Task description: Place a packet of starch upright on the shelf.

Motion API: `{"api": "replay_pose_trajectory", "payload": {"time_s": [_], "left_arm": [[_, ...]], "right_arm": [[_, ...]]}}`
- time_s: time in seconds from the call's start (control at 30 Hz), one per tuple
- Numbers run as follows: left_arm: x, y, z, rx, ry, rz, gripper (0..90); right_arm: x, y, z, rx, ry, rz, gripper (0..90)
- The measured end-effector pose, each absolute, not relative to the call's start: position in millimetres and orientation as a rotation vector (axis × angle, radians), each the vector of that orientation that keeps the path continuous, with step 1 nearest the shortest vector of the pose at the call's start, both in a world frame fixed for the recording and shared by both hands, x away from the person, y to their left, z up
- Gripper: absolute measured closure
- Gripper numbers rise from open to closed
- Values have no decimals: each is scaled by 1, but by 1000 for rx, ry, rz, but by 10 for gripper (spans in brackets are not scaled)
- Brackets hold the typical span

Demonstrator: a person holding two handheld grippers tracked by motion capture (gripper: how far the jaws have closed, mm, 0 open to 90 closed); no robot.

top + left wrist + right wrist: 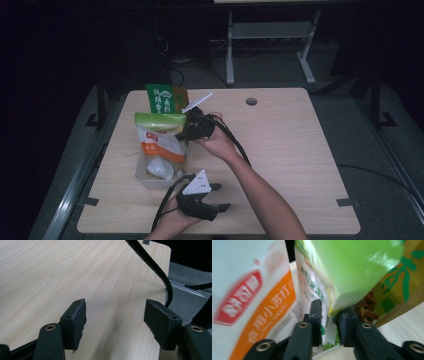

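Observation:
A light-green snack bag [160, 120] stands in a clear bin [150, 181] at the table's left, in front of a green-and-brown bag [165, 97] and above a white-and-orange bag [160, 142]. My right gripper [182, 133] reaches in at the green bag's right edge. In the right gripper view the jaws [330, 307] stand narrowly apart around the lower edge of the green bag [352, 265], with slack on both sides. The white-and-orange bag [249, 302] is at the left. My left gripper [224, 196] rests near the front edge, open [115, 312] over bare wood.
The wooden table [280, 150] has a round cable hole [251, 101] at the back. The right gripper's black cable [155, 267] runs across toward the table's edge. A white desk frame [270, 30] stands on the dark floor behind.

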State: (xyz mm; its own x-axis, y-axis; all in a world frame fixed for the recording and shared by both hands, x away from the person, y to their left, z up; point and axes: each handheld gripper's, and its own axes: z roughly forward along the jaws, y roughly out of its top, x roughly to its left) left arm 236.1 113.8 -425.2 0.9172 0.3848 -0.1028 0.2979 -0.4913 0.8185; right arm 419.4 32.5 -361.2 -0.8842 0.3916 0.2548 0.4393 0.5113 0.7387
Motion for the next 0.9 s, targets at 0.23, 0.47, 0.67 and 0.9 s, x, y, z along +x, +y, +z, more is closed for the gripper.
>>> {"api": "replay_pose_trajectory", "payload": {"time_s": [0.23, 0.47, 0.67, 0.9], "left_arm": [[235, 112, -427, 2126, 490, 119, 314], [236, 112, -427, 2126, 505, 120, 304], [236, 112, -428, 2123, 515, 115, 300], [238, 112, -428, 2127, 512, 119, 297]], "right_arm": [[418, 18, -354, -747, -2693, -1331, 643], [415, 5, -352, -748, -2690, -1333, 597], [415, -5, -353, -738, -2695, -1347, 570], [412, -21, -354, -768, -2669, -1337, 536]]}}
